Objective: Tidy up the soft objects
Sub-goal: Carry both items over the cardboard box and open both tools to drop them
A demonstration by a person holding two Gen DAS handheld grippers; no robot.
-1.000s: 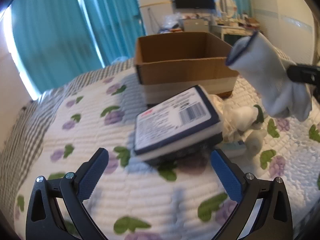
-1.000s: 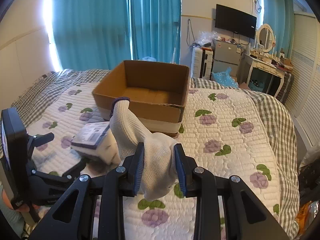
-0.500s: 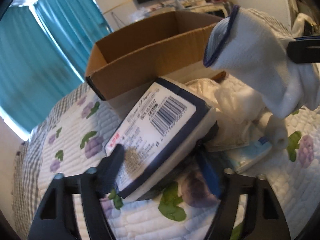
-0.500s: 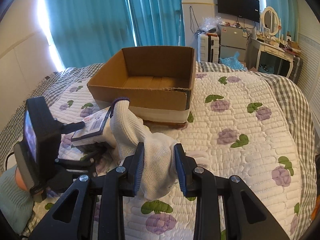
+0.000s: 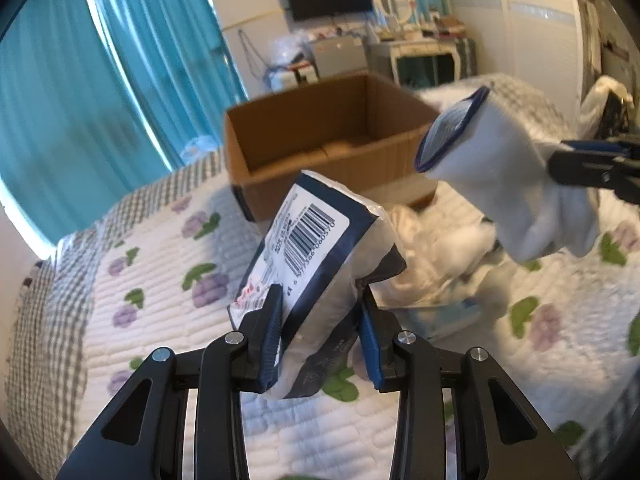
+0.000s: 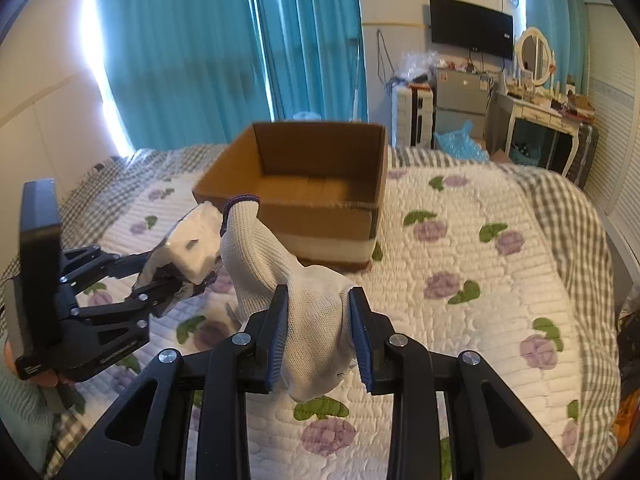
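Note:
My left gripper (image 5: pixel 320 336) is shut on a white tissue pack (image 5: pixel 316 264) with a navy border and barcode, lifted off the bed and tilted up. It also shows in the right wrist view (image 6: pixel 188 248), held by the left gripper (image 6: pixel 172 280). My right gripper (image 6: pixel 318 336) is shut on a white knit glove (image 6: pixel 280 276) with a purple cuff, held above the quilt; the glove shows in the left wrist view (image 5: pixel 508 184). An open, empty cardboard box (image 6: pixel 312 192) stands just beyond both, also in the left wrist view (image 5: pixel 332 148).
More white soft items and a light blue pack (image 5: pixel 436 276) lie on the floral quilt (image 6: pixel 480 288) in front of the box. Teal curtains, a dresser and a TV stand behind the bed.
My left gripper closed on the tissue pack and lifted it off the quilt, tilting it up. The right gripper kept holding the glove and moved slightly closer to the box.

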